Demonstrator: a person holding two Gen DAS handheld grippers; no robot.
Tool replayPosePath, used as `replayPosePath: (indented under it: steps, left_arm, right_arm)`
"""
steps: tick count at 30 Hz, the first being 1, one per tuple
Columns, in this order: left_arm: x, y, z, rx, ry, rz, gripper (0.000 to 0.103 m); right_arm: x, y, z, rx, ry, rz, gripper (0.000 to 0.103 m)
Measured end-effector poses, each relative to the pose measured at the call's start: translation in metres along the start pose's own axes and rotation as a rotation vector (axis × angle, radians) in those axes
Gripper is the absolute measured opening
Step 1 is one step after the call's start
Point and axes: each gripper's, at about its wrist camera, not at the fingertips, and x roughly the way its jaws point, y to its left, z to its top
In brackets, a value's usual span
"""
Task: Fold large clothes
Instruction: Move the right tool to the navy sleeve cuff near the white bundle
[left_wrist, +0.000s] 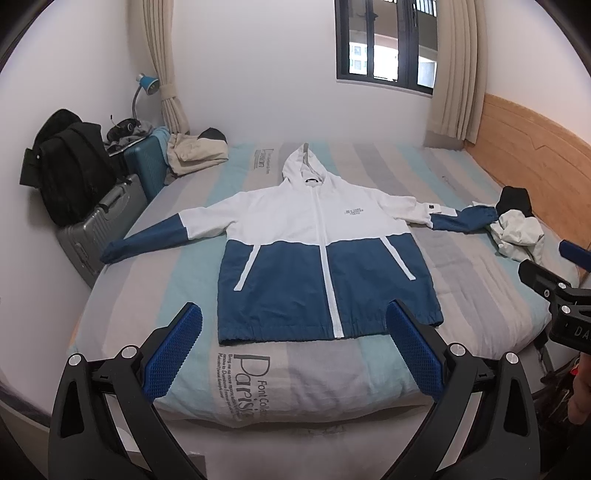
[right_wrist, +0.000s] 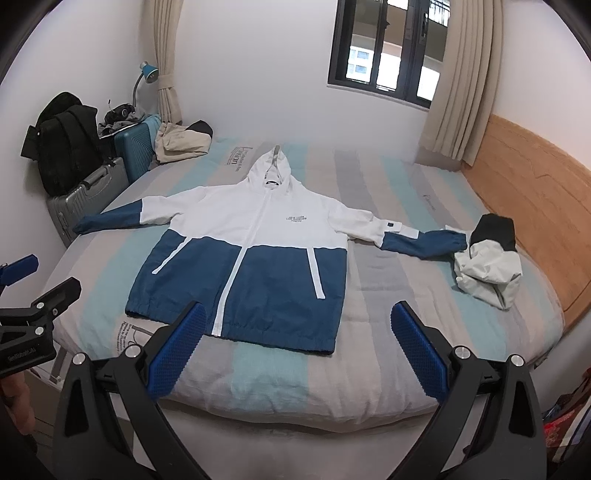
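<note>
A white and blue hooded jacket (left_wrist: 321, 243) lies flat, front up, zipped, sleeves spread out, hood toward the far wall, on the striped bed (left_wrist: 461, 295); it also shows in the right wrist view (right_wrist: 255, 254). My left gripper (left_wrist: 293, 319) is open and empty, held above the foot of the bed just short of the jacket's hem. My right gripper (right_wrist: 297, 321) is open and empty, near the hem's right half. Each gripper shows at the edge of the other's view: the right (left_wrist: 554, 291), the left (right_wrist: 33, 291).
A crumpled white and black garment (right_wrist: 487, 266) lies by the jacket's right cuff. Beige clothes (left_wrist: 195, 147) lie at the bed's far left corner. Suitcases (left_wrist: 103, 221) and a black backpack (left_wrist: 70, 173) stand left of the bed. A wooden headboard (left_wrist: 535, 155) runs along the right.
</note>
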Motion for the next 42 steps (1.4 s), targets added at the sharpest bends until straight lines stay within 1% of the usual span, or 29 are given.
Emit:
replayPosePath:
  steps: [6, 9, 12, 13, 14, 16, 20, 21, 23, 24, 26, 27, 29, 30, 32, 33, 34, 35, 36, 37, 38, 39, 40, 42]
  left_arm:
    - [0.000, 0.002, 0.001, -0.001, 0.005, -0.006, 0.097]
    - [0.002, 0.009, 0.004, -0.015, 0.033, -0.011, 0.097]
    - [0.003, 0.023, 0.013, -0.033, 0.082, -0.031, 0.097]
    - [0.004, 0.030, 0.018, -0.028, 0.097, -0.024, 0.097]
    - [0.005, 0.035, 0.023, -0.023, 0.108, -0.020, 0.097]
    - [0.006, 0.049, 0.035, -0.013, 0.117, -0.040, 0.096]
    - [0.015, 0.071, 0.059, 0.001, 0.154, -0.042, 0.096]
    - [0.019, 0.074, 0.067, 0.007, 0.159, -0.043, 0.096]
    - [0.028, 0.078, 0.086, 0.035, 0.150, -0.043, 0.097]
    - [0.034, 0.078, 0.093, 0.041, 0.149, -0.041, 0.097]
    - [0.058, 0.080, 0.114, 0.031, 0.159, -0.040, 0.097]
    - [0.077, 0.082, 0.127, 0.015, 0.167, -0.041, 0.097]
    - [0.106, 0.081, 0.143, -0.009, 0.174, -0.047, 0.097]
    - [0.124, 0.079, 0.151, -0.019, 0.177, -0.042, 0.097]
    - [0.168, 0.069, 0.169, -0.026, 0.181, -0.027, 0.097]
    - [0.188, 0.064, 0.176, -0.026, 0.178, -0.021, 0.097]
    - [0.218, 0.055, 0.186, -0.017, 0.180, -0.008, 0.097]
    - [0.245, 0.048, 0.193, -0.020, 0.185, -0.006, 0.097]
    - [0.276, 0.041, 0.201, -0.030, 0.194, -0.006, 0.097]
    - [0.304, 0.034, 0.206, -0.029, 0.214, 0.015, 0.097]
    - [0.332, 0.029, 0.211, -0.032, 0.228, 0.025, 0.097]
    - [0.350, 0.026, 0.212, -0.033, 0.231, 0.026, 0.097]
    - [0.380, 0.022, 0.215, -0.028, 0.237, 0.037, 0.097]
    - [0.429, 0.018, 0.216, -0.024, 0.243, 0.047, 0.097]
  right_arm:
    - [0.002, 0.001, 0.004, 0.014, 0.015, 0.004, 0.096]
    - [0.001, 0.001, 0.008, 0.031, 0.040, 0.017, 0.096]
    - [-0.004, 0.006, 0.022, 0.045, 0.083, 0.020, 0.096]
    - [-0.005, 0.009, 0.027, 0.046, 0.091, 0.021, 0.096]
    - [-0.007, 0.012, 0.037, 0.051, 0.103, 0.023, 0.096]
    - [-0.008, 0.020, 0.054, 0.054, 0.125, 0.023, 0.096]
    - [-0.005, 0.030, 0.078, 0.059, 0.167, -0.021, 0.096]
    - [0.000, 0.030, 0.085, 0.063, 0.186, -0.047, 0.096]
    - [0.008, 0.023, 0.096, 0.081, 0.202, -0.071, 0.096]
    - [0.017, 0.017, 0.102, 0.088, 0.210, -0.115, 0.096]
    - [0.037, 0.002, 0.111, 0.085, 0.226, -0.185, 0.096]
    - [0.045, -0.006, 0.114, 0.090, 0.219, -0.206, 0.096]
    - [0.066, -0.028, 0.119, 0.107, 0.186, -0.252, 0.096]
    - [0.085, -0.046, 0.123, 0.125, 0.173, -0.264, 0.096]
    - [0.121, -0.074, 0.128, 0.162, 0.158, -0.254, 0.096]
    - [0.151, -0.096, 0.132, 0.192, 0.169, -0.224, 0.096]
    - [0.183, -0.117, 0.137, 0.227, 0.195, -0.205, 0.096]
    - [0.202, -0.129, 0.138, 0.243, 0.206, -0.211, 0.096]
    - [0.234, -0.149, 0.139, 0.267, 0.219, -0.233, 0.096]
    - [0.265, -0.170, 0.139, 0.307, 0.240, -0.249, 0.096]
    - [0.285, -0.184, 0.138, 0.341, 0.260, -0.250, 0.096]
    - [0.313, -0.202, 0.136, 0.365, 0.275, -0.253, 0.096]
    - [0.341, -0.218, 0.133, 0.365, 0.282, -0.269, 0.096]
    - [0.389, -0.250, 0.124, 0.378, 0.302, -0.294, 0.096]
